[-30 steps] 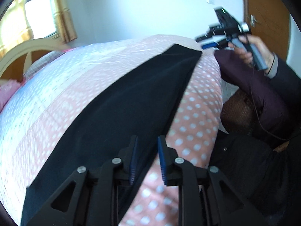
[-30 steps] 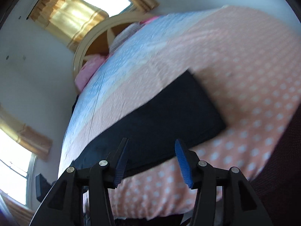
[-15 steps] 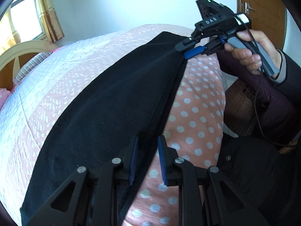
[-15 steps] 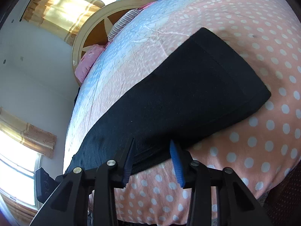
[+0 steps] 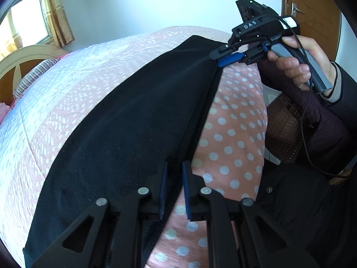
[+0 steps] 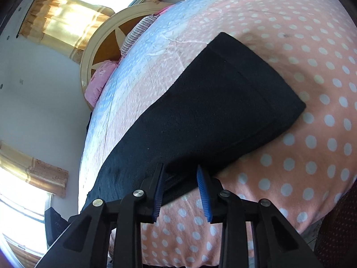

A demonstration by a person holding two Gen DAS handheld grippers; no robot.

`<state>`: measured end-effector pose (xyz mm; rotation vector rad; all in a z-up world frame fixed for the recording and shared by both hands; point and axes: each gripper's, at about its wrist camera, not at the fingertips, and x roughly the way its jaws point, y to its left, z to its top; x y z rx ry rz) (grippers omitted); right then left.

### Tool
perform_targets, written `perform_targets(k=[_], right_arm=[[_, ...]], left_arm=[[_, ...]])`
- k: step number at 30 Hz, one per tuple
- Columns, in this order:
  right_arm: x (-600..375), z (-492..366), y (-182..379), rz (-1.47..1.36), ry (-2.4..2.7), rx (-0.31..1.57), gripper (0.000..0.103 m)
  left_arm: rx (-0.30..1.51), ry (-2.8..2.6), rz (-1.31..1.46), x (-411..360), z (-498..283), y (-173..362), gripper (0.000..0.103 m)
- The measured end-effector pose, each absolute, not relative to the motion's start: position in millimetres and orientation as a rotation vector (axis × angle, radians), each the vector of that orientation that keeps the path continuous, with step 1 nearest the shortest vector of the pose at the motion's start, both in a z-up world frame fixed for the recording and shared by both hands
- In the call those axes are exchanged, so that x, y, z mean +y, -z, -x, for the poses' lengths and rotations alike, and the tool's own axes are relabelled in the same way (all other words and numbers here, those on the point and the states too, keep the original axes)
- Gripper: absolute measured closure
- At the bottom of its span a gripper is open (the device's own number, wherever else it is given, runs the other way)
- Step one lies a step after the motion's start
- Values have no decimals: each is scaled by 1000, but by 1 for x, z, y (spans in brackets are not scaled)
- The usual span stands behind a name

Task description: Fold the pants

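Observation:
Black pants (image 5: 133,122) lie flat and lengthwise on the bed, one long edge toward the bed's side. My left gripper (image 5: 174,163) rests low on that near edge. Its jaws are closing with the dark fabric edge between the blue pads (image 5: 162,192) and a narrow gap still showing. My right gripper (image 5: 216,59), held in a hand (image 5: 296,62), touches the same edge farther along, near the pants' far end. In the right wrist view the right gripper (image 6: 180,165) straddles the edge of the pants (image 6: 212,111). Its jaws are closing, wider apart, with no pinch visible.
The bed's quilt (image 5: 232,129) is pink with white dots, light blue farther in. A cream headboard (image 6: 98,42) with pillows (image 6: 98,82) stands at the bed's head. Curtained windows (image 6: 64,24) lie beyond, a wooden door (image 5: 312,11) at right. The person's dark coat (image 5: 312,201) fills the near right.
The right gripper came down from above the bed onto the pants' edge and its jaws narrowed. The left gripper slid up to the near edge, and its jaws drew closer together.

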<state>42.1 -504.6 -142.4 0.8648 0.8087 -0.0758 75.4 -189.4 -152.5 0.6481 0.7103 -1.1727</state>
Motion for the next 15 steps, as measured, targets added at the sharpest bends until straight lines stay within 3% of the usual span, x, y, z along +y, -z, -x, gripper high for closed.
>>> perform_targets(k=[3, 4, 5, 8, 12, 15], right_arm=[[-501, -43, 140, -836, 86, 803, 72], [-501, -43, 142, -839, 83, 797, 78], [-500, -43, 143, -831, 81, 795, 98], [-497, -40, 134, -801, 78, 774, 100], [-492, -27, 108, -713, 72, 725, 100], [-494, -25, 118, -698, 97, 765, 100]], left_arm=[[709, 1165, -642, -191, -75, 153, 88], [706, 1164, -644, -192, -75, 153, 88], [702, 1164, -648, -192, -75, 153, 88], [690, 1154, -652, -192, -74, 152, 99], [670, 1160, -608, -184, -74, 137, 100], [664, 1179, -613, -179, -70, 132, 100]])
